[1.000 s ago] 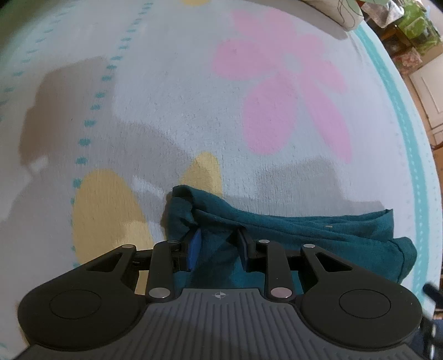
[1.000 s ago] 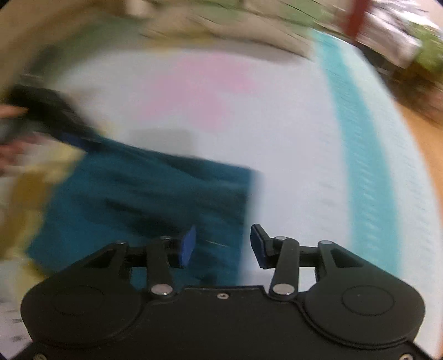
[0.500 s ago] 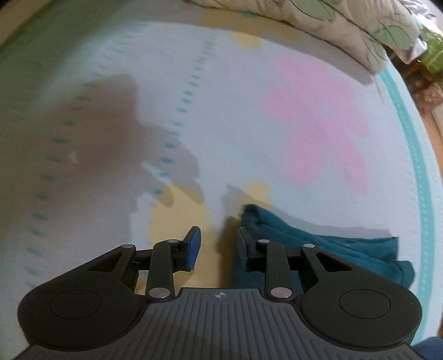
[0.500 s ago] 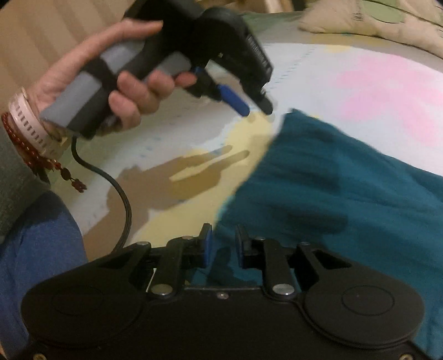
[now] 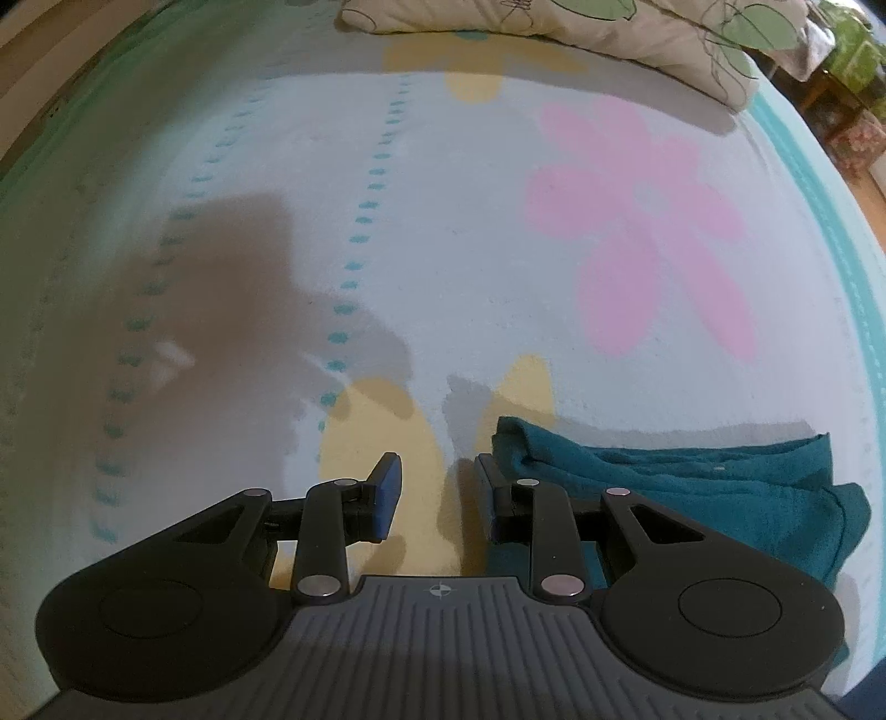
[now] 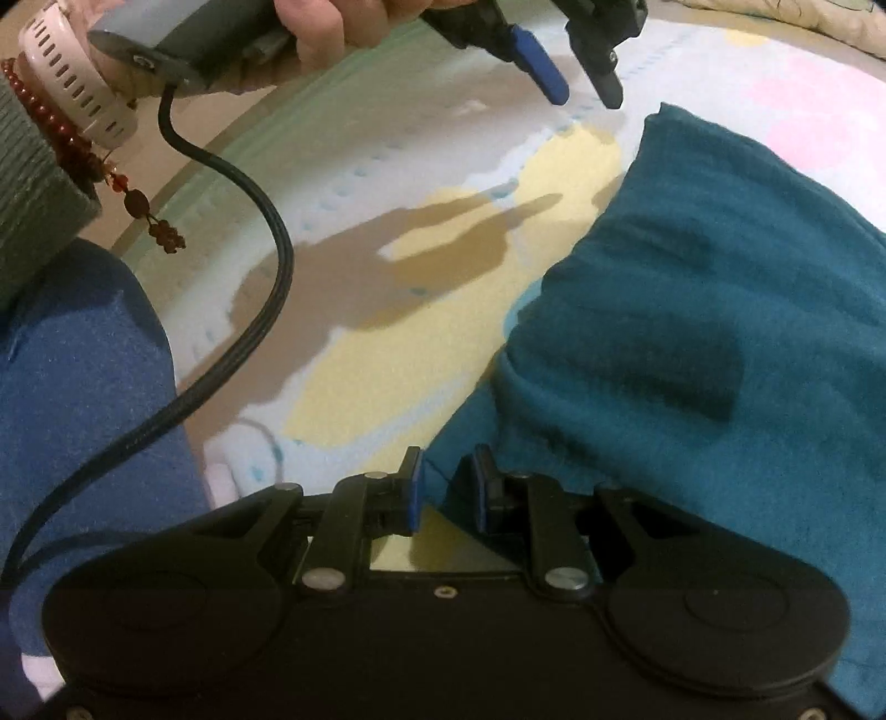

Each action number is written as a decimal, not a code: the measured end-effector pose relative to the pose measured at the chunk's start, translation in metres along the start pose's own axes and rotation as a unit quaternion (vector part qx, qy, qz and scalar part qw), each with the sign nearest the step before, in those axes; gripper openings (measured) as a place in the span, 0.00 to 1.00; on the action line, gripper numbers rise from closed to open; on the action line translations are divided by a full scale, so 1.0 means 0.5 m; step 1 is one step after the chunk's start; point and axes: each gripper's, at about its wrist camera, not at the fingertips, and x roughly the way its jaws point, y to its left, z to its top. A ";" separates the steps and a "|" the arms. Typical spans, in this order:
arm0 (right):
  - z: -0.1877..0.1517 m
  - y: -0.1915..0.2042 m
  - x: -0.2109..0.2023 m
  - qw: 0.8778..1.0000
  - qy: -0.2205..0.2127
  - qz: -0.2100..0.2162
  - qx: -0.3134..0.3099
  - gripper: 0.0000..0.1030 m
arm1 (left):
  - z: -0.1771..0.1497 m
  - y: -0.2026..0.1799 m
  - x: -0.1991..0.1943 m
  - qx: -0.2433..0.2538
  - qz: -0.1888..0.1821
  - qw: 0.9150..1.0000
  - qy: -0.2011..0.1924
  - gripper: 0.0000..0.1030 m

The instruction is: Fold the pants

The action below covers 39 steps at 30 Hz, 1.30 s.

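Observation:
The teal pants (image 5: 692, 482) lie folded in a flat bundle on a pale flowered blanket (image 5: 443, 249). My left gripper (image 5: 437, 487) hangs open above the blanket just left of the pants' end, nothing between its fingers. The right wrist view shows that same left gripper (image 6: 581, 94) hovering over the far corner of the pants (image 6: 692, 332), held by a hand (image 6: 332, 27). My right gripper (image 6: 446, 482) is low at the near left edge of the pants. Its jaws are narrow, with the teal hem pinched between the pads.
A flower-print pillow (image 5: 554, 27) lies along the blanket's far edge. A teal border (image 5: 830, 249) marks the right edge, with furniture beyond it. A blue-clad knee (image 6: 72, 387), a black cable (image 6: 266, 277) and a wrist with a watch and beads (image 6: 61, 94) fill the left of the right wrist view.
My left gripper let go of the pants' end, rose and shifted left. My right gripper swung down to the near left edge, narrowed its jaws and took the hem.

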 end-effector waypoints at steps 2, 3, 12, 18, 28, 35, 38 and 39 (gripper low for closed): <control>-0.001 -0.001 0.005 1.000 0.002 0.002 -0.003 0.27 | -0.001 0.003 0.003 -0.004 -0.003 1.000 0.003 0.27; -0.004 0.003 0.001 1.000 0.001 0.003 -0.003 0.27 | -0.001 0.007 0.006 -0.009 -0.010 1.000 0.007 0.27; -0.010 0.008 -0.017 1.000 -0.007 0.010 0.026 0.26 | -0.011 -0.002 0.028 -0.016 -0.084 0.995 0.043 0.27; -0.012 0.005 -0.029 1.000 -0.006 0.012 0.023 0.26 | -0.013 -0.019 0.041 -0.023 -0.077 0.996 0.030 0.27; -0.014 0.002 -0.032 1.000 -0.009 0.013 0.024 0.26 | -0.011 -0.038 0.068 -0.043 -0.069 0.997 -0.006 0.01; -0.015 -0.003 -0.030 0.999 -0.008 0.017 0.030 0.25 | 0.004 -0.047 0.085 -0.053 -0.057 0.997 -0.026 0.00; -0.016 -0.006 -0.029 0.999 -0.006 0.019 0.041 0.22 | 0.013 -0.048 0.081 -0.043 -0.046 0.997 -0.049 0.00; -0.017 -0.007 -0.029 0.999 -0.008 0.018 0.045 0.22 | 0.014 -0.044 0.082 -0.052 -0.054 0.996 -0.044 0.00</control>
